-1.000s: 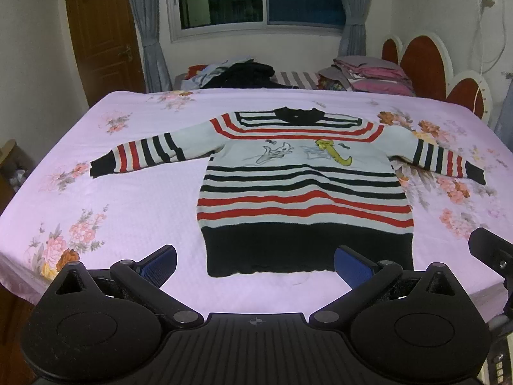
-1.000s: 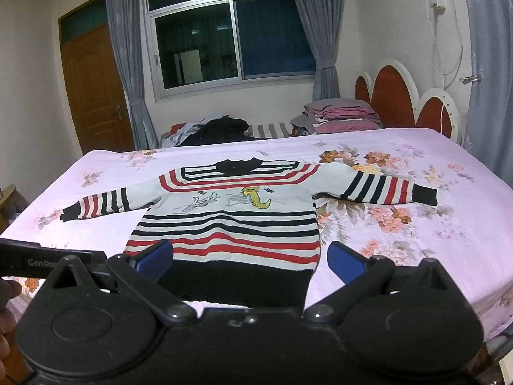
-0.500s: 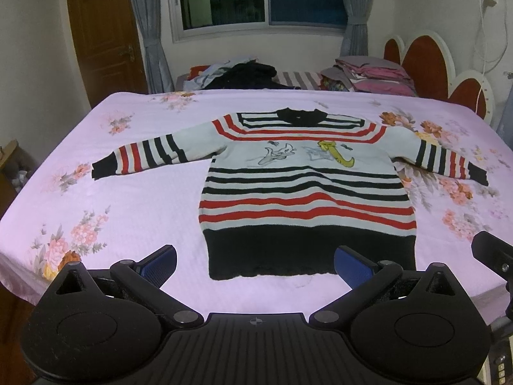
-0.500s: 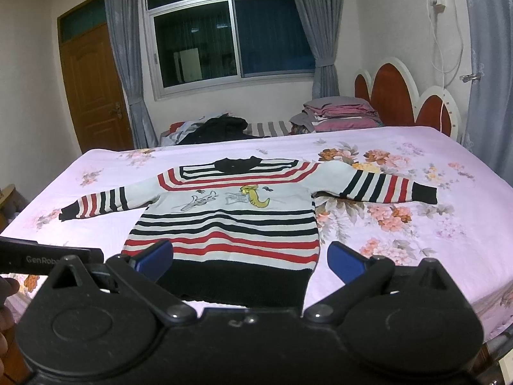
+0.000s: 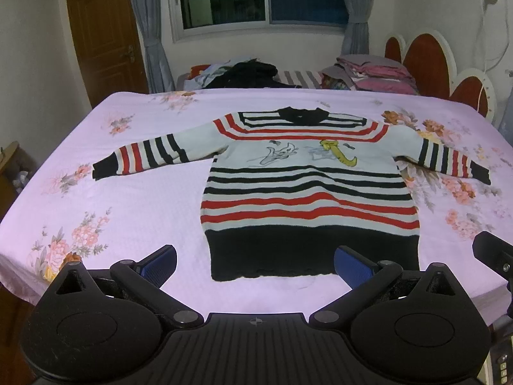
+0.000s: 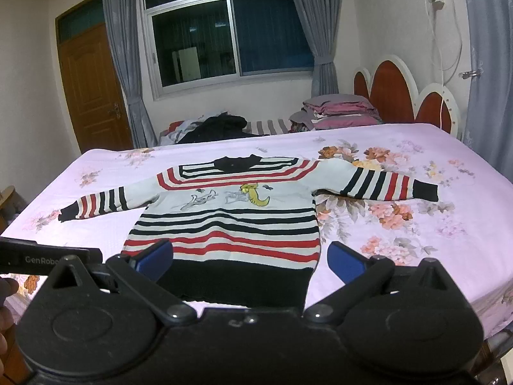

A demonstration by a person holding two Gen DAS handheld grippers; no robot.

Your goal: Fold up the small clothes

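- Sweater (image 5: 307,186) first: it lies flat and face-up on the pink flowered bed (image 5: 134,199), collar toward the window, black hem toward the near edge, both striped sleeves stretched out to the sides.
- Little has changed over the last second. The sweater sits a touch lower in the left camera's view than it did, and in the right camera's view it has slid slightly to the left, so both tools seem to have tilted or drifted a little. The garment itself has not been disturbed.
- Left gripper (image 5: 255,264) hangs just short of the hem, jaws spread wide and holding nothing; the blue pads (image 5: 160,261) frame the black band of the hem without touching it.
- Right gripper (image 6: 250,261) is likewise wide open and empty, hovering over the near right part of the hem. A bit of the person's hand (image 6: 4,317) shows at the left edge of that view, beside the other tool.
- My reading: folding has not begun. The sweater is laid out ready, and the small shift looks like lining up before a first grab, probably at a sleeve or a hem corner.
- Farther back, a heap of dark clothes (image 5: 253,72) and a stack of folded bedding (image 5: 375,72) sit beyond the bed, well apart from the work.
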